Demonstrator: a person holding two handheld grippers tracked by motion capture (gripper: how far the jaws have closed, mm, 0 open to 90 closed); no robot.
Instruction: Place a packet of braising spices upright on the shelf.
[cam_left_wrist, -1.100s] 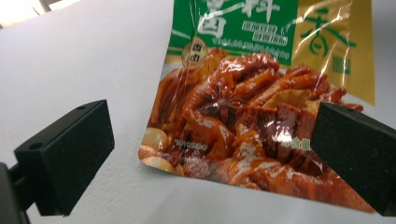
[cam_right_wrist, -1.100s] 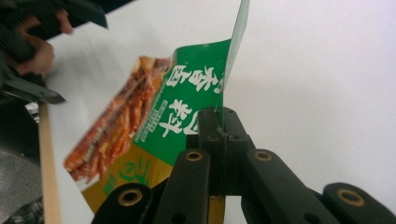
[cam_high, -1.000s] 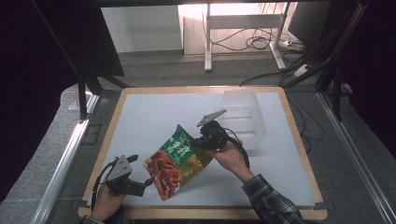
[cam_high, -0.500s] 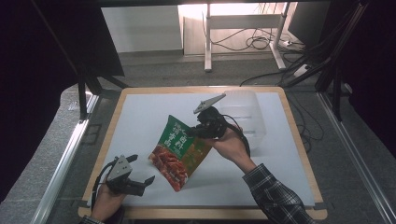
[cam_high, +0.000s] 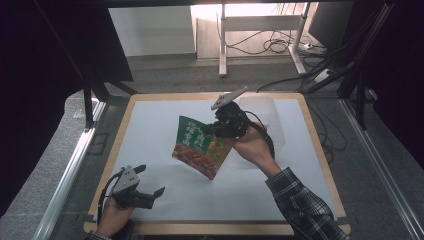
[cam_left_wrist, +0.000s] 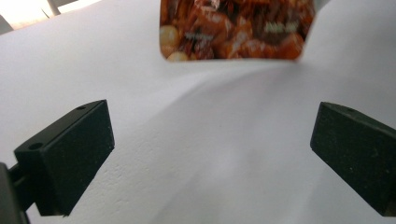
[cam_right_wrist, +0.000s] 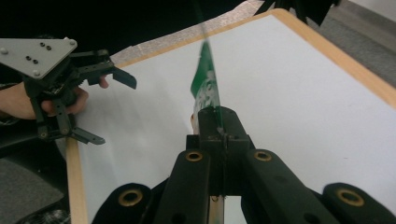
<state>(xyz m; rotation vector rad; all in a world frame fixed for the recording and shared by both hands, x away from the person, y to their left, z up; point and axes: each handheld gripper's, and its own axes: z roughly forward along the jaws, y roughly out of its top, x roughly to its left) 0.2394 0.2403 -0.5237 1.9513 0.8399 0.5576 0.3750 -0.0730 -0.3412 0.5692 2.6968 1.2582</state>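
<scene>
At the left of the high view, near the front edge of the white-topped table with a pale wooden rim (cam_high: 125, 112), the person's left hand (cam_high: 112, 217) holds the left gripper (cam_high: 150, 181) low over the surface. Its two black jaws stand wide apart with nothing between them. The left gripper view confirms it: both black pads (cam_left_wrist: 70, 154) sit far from each other above bare white tabletop, and the lower edge of the snack bag (cam_left_wrist: 236, 28) hangs in the distance ahead of them, clear of the table.

Toward the middle of the high view, the flat green and orange-red foil snack bag (cam_high: 200, 147) hangs in the air above the table, tilted, its green top uppermost and its red printed end pointing down toward the person. It touches nothing but the tool that carries it.

Just right of the bag, the right gripper (cam_high: 212, 131), with a grey three-cornered plate on top, is clamped on the bag's upper right edge. The right gripper view shows its jaws pressed together on the thin bag (cam_right_wrist: 205, 86), which is seen edge-on rising from between them. The person's right hand (cam_high: 255, 147), in a dark plaid sleeve (cam_high: 300, 205), comes in from the lower right.

Behind the right gripper, a clear plastic box (cam_high: 265, 112) stands on the far right part of the table, apart from the bag.
</scene>
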